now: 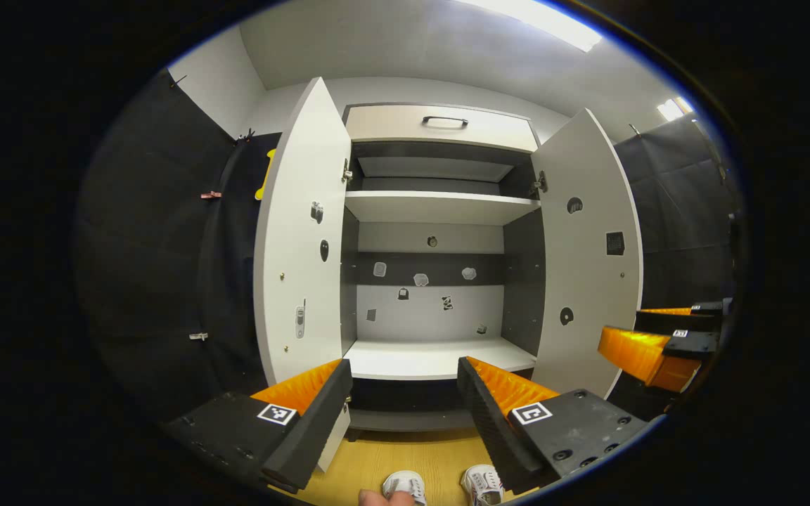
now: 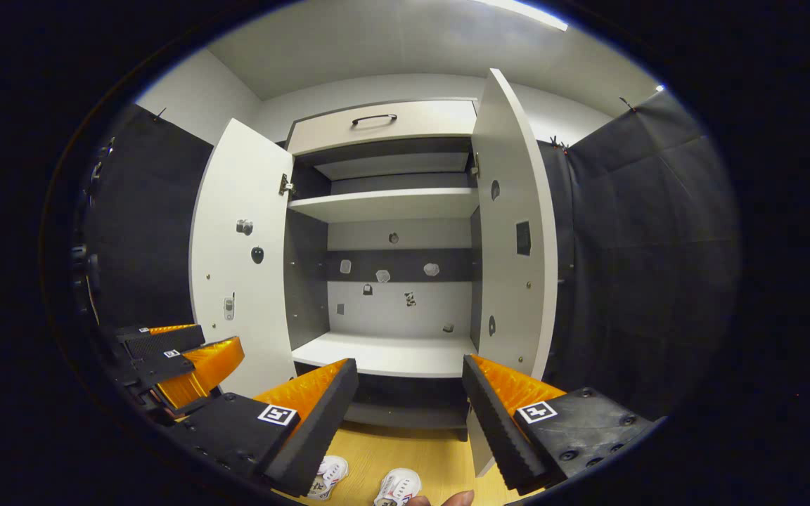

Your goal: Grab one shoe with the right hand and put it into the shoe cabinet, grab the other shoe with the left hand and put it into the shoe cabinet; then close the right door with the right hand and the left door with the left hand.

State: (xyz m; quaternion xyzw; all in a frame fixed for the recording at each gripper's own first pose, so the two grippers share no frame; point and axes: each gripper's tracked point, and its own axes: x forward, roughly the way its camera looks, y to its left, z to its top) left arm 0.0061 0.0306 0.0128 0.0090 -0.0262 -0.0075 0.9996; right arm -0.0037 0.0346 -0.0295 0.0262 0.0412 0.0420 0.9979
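The shoe cabinet [image 1: 440, 211] stands straight ahead with both doors swung wide. Starting at the left, the left door [image 1: 303, 232] hangs open with a few small stickers and a latch on its inner face. Past it, the white shelves [image 1: 436, 357] sit bare, and small stickers dot the grey and white back panel. Above them runs a drawer [image 1: 440, 126] with a dark handle. On the right, the right door [image 1: 588, 246] is open too, its inner side carrying a dark square and round marks.

Down on the wooden floor [image 1: 391, 450], in front of the cabinet, lie the two white shoes: the left shoe [image 1: 405, 485] and, just beside it, the right shoe [image 1: 484, 483], apart from each other and not yet picked up. A fingertip [image 1: 377, 497] pokes in at the bottom edge, touching the left shoe.

The left gripper [image 1: 401, 414] hangs above the shoes with its fingers spread and nothing between them. The right gripper [image 1: 661, 348] shows further right, level with the right door's lower half.

From the right gripper view, the right gripper [image 2: 408, 414] is likewise spread wide and holds nothing, with the shoes [image 2: 363, 481] on the floor below it and the left gripper [image 2: 180, 362] off at the left, beside the left door [image 2: 240, 253].
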